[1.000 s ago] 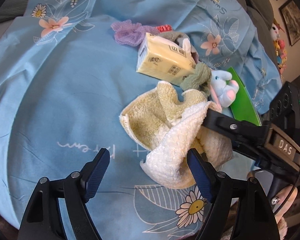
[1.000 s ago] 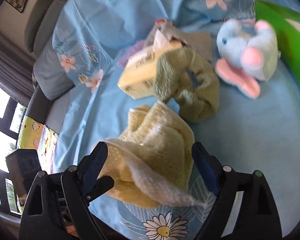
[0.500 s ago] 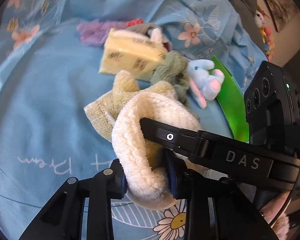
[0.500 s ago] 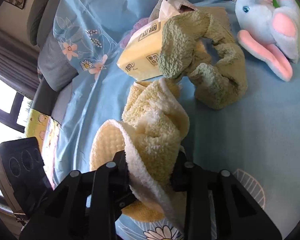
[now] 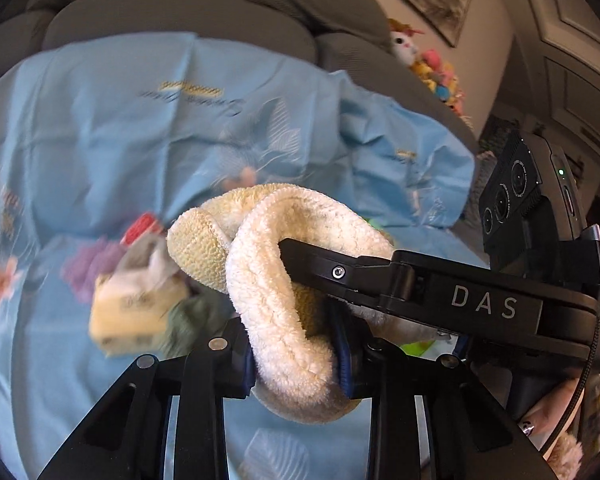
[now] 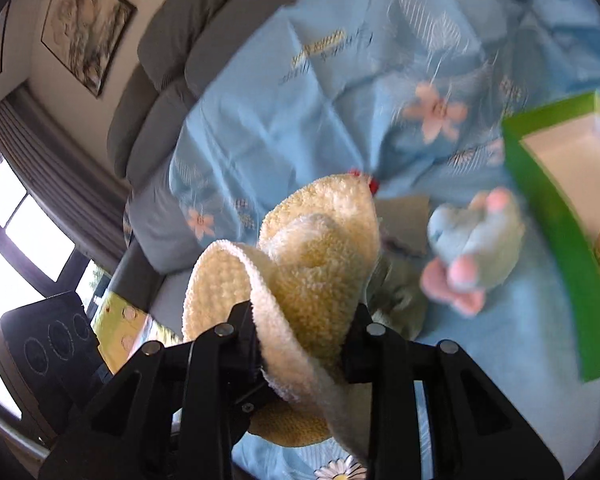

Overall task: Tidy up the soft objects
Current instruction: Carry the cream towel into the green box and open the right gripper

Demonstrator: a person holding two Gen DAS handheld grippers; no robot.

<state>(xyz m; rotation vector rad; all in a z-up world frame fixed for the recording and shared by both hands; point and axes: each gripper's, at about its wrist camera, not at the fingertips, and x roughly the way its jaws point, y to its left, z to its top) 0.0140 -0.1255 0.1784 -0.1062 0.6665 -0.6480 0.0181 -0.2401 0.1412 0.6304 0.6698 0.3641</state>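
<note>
Blue floral sheet (image 5: 112, 128) spread over grey sofa (image 5: 260, 4), bare stretch at left. Green box (image 6: 556, 216) at right edge, white inside showing. Yellow towel (image 5: 276, 288) lifted off sheet, clamped in both: left hand-held gripper (image 5: 296, 356) pinches cream fold, right hand-held gripper (image 6: 304, 344) pinches bunched end. Blue plush rabbit (image 6: 472, 240) between towel and box. Tissue pack (image 5: 132, 312) low left, touching green cloth (image 5: 188, 320).

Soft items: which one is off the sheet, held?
The yellow towel: both grippers, left and right, clamp it; the blue plush lies free.
</note>
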